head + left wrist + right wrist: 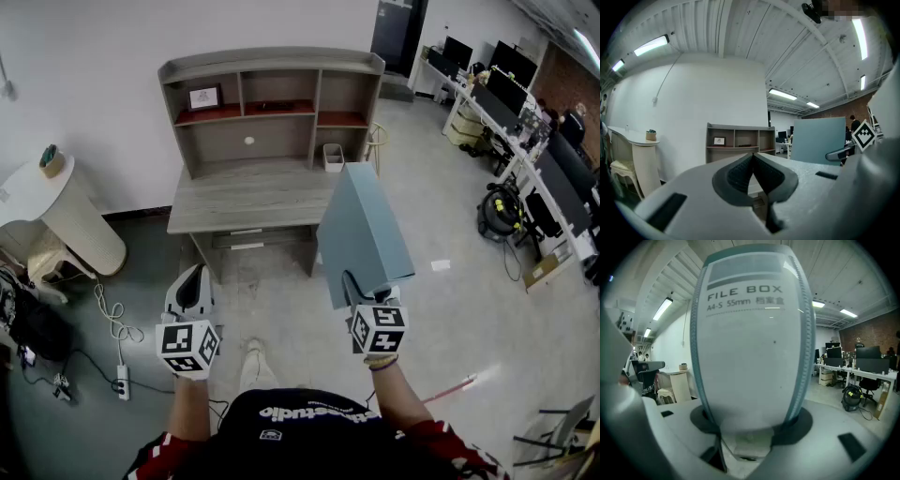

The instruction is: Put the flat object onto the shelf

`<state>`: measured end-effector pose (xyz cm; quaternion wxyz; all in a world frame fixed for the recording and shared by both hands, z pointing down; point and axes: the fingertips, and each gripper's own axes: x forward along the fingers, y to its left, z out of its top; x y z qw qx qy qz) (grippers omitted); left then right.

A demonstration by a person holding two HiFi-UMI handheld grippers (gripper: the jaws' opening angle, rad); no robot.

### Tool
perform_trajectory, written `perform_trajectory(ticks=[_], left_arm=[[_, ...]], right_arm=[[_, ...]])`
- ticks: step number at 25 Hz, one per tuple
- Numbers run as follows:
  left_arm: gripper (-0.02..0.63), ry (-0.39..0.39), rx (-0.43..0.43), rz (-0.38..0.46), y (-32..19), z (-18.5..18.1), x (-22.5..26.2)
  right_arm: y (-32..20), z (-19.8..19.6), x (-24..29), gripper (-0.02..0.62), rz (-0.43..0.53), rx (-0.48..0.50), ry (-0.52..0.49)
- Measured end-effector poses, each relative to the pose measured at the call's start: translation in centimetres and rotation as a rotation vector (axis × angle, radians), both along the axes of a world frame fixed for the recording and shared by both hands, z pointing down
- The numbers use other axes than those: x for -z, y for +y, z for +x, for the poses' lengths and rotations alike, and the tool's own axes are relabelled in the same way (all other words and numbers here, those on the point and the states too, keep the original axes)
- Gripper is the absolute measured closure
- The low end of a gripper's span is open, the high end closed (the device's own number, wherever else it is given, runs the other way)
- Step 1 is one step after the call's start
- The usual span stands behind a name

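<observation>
A flat blue-grey file box [364,234] is held upright in the air, clamped at its lower edge by my right gripper [361,291]. In the right gripper view its white spine [752,338] fills the middle, with both pads pressed on its sides. The grey desk with a shelf unit [270,103] stands ahead against the white wall; the box is still well short of it. My left gripper [190,295] hangs low on the left, its jaws closed together with nothing between them. The left gripper view shows the shelf unit [740,143] ahead and the box [818,140] to the right.
The shelf holds a small framed picture [204,97] at upper left, and a white container [333,156] stands on the desk top [244,197]. A round white table [56,211] stands left. Cables and a power strip [120,380] lie on the floor. Office desks with monitors [525,122] line the right side.
</observation>
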<state>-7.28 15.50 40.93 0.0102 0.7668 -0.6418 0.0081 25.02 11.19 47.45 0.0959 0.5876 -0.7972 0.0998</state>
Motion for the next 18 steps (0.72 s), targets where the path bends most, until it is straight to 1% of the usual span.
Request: perform_trajectory(ticks=[8,13,18], left_arm=[[0.600,0.018,0.004,0.003,0.55,0.48,0.24],[0.600,0.009,0.006,0.016,0.42,0.60,0.81],[0.600,0.013,0.008,0.014,0.08,0.53,0.84]], right_arm=[[0.25,0.42,0.33,0.321,0.008,0.008,0.006],[0.00,0.31,0.57,0.321,0.017,0.016,0.010],[-0.21,-0.11,0.71,0.321,0.022,0.035,-0.014]])
